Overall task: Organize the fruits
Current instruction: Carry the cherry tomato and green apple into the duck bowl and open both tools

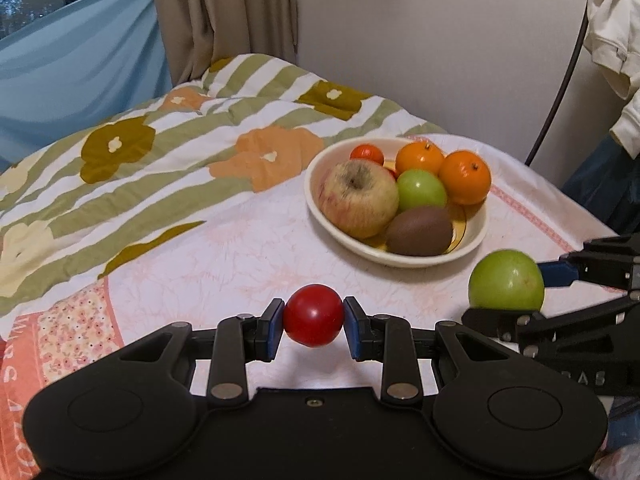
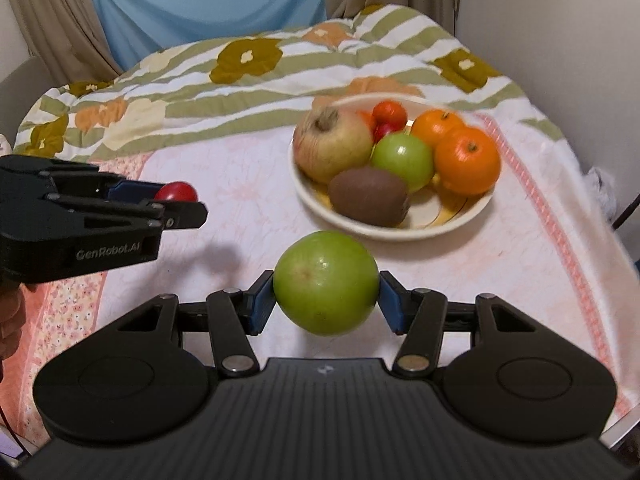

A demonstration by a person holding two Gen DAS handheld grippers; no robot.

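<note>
My left gripper [image 1: 314, 322] is shut on a small red fruit [image 1: 313, 315], held above the bed, near and left of the bowl. It also shows in the right wrist view [image 2: 176, 200] with the red fruit [image 2: 176, 191]. My right gripper [image 2: 326, 300] is shut on a green apple [image 2: 326, 282], held just in front of the bowl; the apple also shows in the left wrist view [image 1: 506, 280]. A cream bowl [image 1: 316, 204] [image 2: 304, 196] holds a large pale apple [image 1: 360, 200], a kiwi [image 1: 420, 231], a green apple [image 1: 421, 190], two oranges [image 1: 464, 177] and small red fruits [image 1: 367, 153].
The bowl rests on a pink patterned sheet [image 1: 240, 256]. A striped floral quilt [image 1: 160, 148] lies bunched behind and to the left. A wall [image 1: 440, 40] and curtains [image 1: 224, 12] stand behind. Clothes [image 1: 616, 52] hang at the right.
</note>
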